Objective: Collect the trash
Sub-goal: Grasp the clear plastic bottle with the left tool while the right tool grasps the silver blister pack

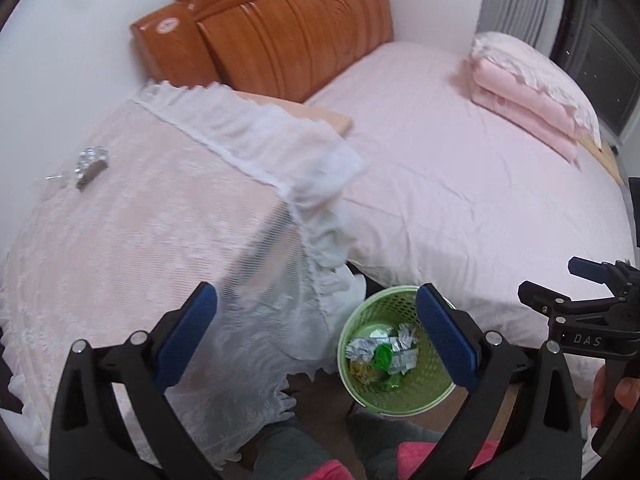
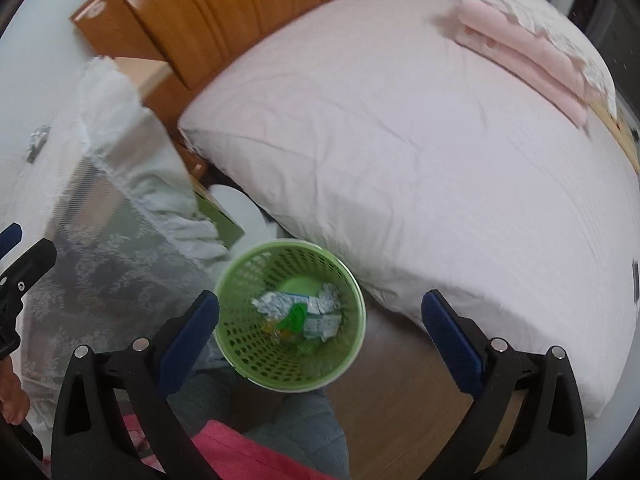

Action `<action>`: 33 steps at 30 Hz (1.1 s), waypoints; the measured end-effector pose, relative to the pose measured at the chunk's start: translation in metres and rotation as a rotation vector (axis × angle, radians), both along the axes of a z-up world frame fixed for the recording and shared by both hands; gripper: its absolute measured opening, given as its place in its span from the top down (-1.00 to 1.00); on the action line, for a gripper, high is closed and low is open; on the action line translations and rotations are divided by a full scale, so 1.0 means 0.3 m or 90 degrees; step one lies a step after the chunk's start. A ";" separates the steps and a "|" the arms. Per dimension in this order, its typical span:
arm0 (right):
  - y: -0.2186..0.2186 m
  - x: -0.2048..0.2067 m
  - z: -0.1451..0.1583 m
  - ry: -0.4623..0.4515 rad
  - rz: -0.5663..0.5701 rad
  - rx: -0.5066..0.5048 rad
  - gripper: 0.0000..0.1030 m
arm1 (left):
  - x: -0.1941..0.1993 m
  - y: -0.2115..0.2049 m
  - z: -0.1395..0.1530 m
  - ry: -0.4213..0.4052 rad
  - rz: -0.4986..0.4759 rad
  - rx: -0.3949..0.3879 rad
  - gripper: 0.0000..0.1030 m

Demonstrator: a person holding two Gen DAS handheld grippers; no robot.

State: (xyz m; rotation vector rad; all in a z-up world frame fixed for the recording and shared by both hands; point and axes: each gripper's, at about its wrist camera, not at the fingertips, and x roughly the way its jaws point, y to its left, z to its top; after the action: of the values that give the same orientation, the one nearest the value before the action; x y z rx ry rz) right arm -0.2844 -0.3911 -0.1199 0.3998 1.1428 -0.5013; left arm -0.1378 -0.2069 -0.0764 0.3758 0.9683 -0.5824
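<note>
A green mesh bin [image 1: 420, 390] stands on the floor between the bedside table and the bed, with crumpled silver and green wrappers [image 1: 380, 354] inside. It also shows in the right wrist view [image 2: 256, 344], with the wrappers [image 2: 298, 308]. A crumpled foil wrapper [image 1: 91, 164] lies on the lace-covered table top, far left; it shows small in the right wrist view [image 2: 38, 142]. My left gripper [image 1: 316, 336] is open and empty above the table's corner and the bin. My right gripper [image 2: 320, 334] is open and empty, right over the bin.
A lace cloth [image 1: 160, 240] covers the bedside table. The bed [image 1: 460, 184] with a pink sheet lies to the right, folded pink bedding [image 1: 532, 92] on its far side, a wooden headboard [image 1: 280, 28] behind. The person's legs [image 2: 272, 432] are below.
</note>
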 end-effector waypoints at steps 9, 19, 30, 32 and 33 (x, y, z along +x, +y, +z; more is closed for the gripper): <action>0.284 0.395 0.218 -0.101 0.218 0.006 -0.95 | 0.218 0.346 0.157 -0.068 0.158 -0.014 -0.85; 0.593 0.749 0.208 -0.084 0.349 0.023 -0.95 | 0.443 0.675 0.149 -0.049 0.302 -0.034 -0.85; 0.860 1.261 0.123 -0.086 0.390 0.052 -0.95 | 0.796 0.994 0.091 -0.017 0.423 -0.041 -0.85; 0.903 1.384 0.093 -0.091 0.383 0.053 -0.95 | 0.862 1.029 0.078 -0.014 0.442 -0.047 -0.85; 0.922 1.428 0.082 -0.092 0.382 0.053 -0.95 | 0.893 1.047 0.070 -0.012 0.450 -0.050 -0.85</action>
State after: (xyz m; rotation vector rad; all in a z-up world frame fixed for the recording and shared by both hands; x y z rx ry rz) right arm 0.1439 -0.1145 -0.0952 0.1458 1.0815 0.0993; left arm 0.1300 0.1071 -0.0553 -0.0437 0.9794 0.0278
